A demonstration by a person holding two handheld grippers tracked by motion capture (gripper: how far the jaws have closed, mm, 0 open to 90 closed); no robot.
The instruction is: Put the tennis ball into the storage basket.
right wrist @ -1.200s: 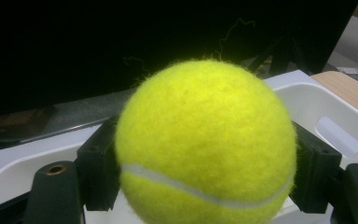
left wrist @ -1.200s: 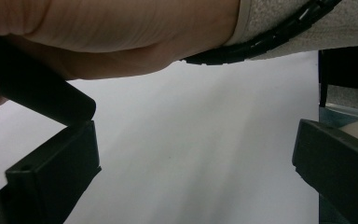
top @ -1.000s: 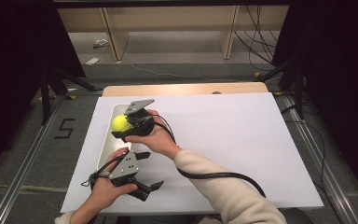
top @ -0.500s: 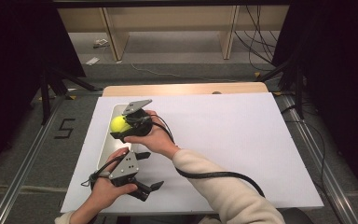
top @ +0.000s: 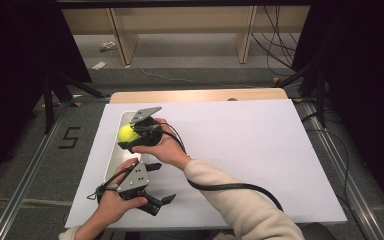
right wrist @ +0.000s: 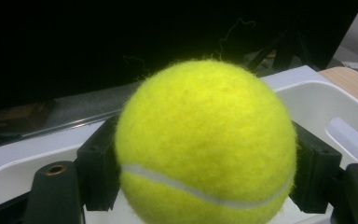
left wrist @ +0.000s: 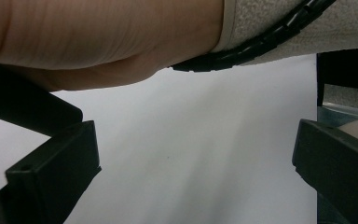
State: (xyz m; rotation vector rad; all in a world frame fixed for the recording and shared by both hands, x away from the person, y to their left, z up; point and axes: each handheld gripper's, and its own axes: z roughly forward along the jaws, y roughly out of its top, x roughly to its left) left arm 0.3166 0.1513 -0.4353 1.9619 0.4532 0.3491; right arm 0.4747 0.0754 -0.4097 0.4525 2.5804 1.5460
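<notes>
A yellow tennis ball [top: 126, 133] [right wrist: 205, 144] is clamped between the jaws of my right gripper [top: 130, 136] [right wrist: 205, 182], held just above a long white tray [top: 111, 165] [right wrist: 340, 116] at the left of the table. My left gripper [top: 159, 184] [left wrist: 191, 177] rests near the front edge on the white table cover [top: 240, 150] [left wrist: 191, 140], pointing right, jaws wide apart with nothing between them. In the left gripper view the right forearm and its black cable [left wrist: 256, 44] cross overhead.
A wooden table edge [top: 200, 95] shows beyond the white cover. Metal rails run along both sides on the floor, with a "5" mark [top: 70, 137] at the left. Shelving legs and cables stand at the back.
The right gripper with the ball has shifted slightly over the tray. The left gripper has stayed in place.
</notes>
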